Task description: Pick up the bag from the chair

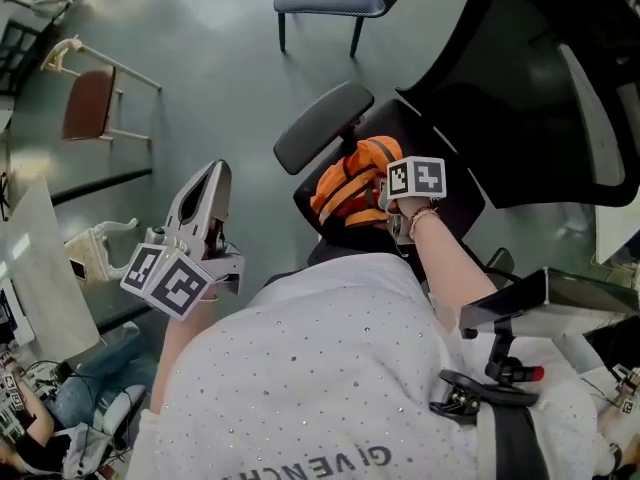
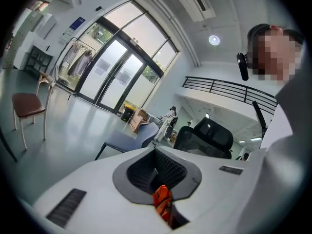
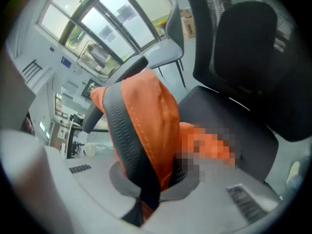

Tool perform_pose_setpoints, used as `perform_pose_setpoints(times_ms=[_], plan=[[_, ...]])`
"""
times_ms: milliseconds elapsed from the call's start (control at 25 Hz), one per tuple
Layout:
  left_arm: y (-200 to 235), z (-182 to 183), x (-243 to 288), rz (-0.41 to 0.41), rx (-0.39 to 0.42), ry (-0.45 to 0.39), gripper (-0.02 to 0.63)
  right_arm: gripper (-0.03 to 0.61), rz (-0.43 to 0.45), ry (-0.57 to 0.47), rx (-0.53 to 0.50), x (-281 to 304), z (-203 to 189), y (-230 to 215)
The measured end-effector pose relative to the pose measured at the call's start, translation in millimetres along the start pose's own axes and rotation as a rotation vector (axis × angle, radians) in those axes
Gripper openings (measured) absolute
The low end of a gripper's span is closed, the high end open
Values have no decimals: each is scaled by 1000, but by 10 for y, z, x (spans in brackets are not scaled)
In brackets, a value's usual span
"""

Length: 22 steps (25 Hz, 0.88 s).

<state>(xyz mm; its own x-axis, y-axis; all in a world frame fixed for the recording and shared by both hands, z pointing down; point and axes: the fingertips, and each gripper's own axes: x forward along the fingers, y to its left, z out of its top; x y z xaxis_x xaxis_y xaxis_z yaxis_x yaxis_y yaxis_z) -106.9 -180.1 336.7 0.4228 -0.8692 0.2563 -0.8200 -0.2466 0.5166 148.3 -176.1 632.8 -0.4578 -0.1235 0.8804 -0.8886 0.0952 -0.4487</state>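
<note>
Between the fingers (image 3: 73,199) of the right gripper (image 3: 151,191) sits the grey strap (image 3: 127,135) of the orange bag (image 3: 156,106). They are clenched on it together with a fold of the orange cloth, so the load hangs from webbing rather than from loose fabric alone. In the head view this gripper points steeply down over the chair (image 1: 455,203), a pose that suits lifting straight off the seat. The bag bulges just beside the armrest (image 1: 322,126), above the front of the dark seat, though whether its underside touches the seat cannot be told. The left gripper (image 2: 163,179) has its fingers pressed together on a small orange piece (image 2: 162,199) of unclear kind. It is held well apart from the bag at the person's left, probably to stay out of the way of the lift.
</note>
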Motion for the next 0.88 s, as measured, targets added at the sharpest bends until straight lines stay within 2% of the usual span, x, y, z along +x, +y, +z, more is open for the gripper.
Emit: perform_pose_setpoints(times_ms=[80,280,440,880], plan=[[-1,4,-9,-4,3,-9,3,28,11,-21,38,-67,-21,-55],[77,25,-36,-15,4,-53,3,28,12,-67,58,-155,-64,-145],[35,-26,-61,-42,22,-55,3,28,38,-115,121,-257,-100,-158],[-27,-72,-544,-119,31,-99,3,28,100,-301,213,-678,-267,103]])
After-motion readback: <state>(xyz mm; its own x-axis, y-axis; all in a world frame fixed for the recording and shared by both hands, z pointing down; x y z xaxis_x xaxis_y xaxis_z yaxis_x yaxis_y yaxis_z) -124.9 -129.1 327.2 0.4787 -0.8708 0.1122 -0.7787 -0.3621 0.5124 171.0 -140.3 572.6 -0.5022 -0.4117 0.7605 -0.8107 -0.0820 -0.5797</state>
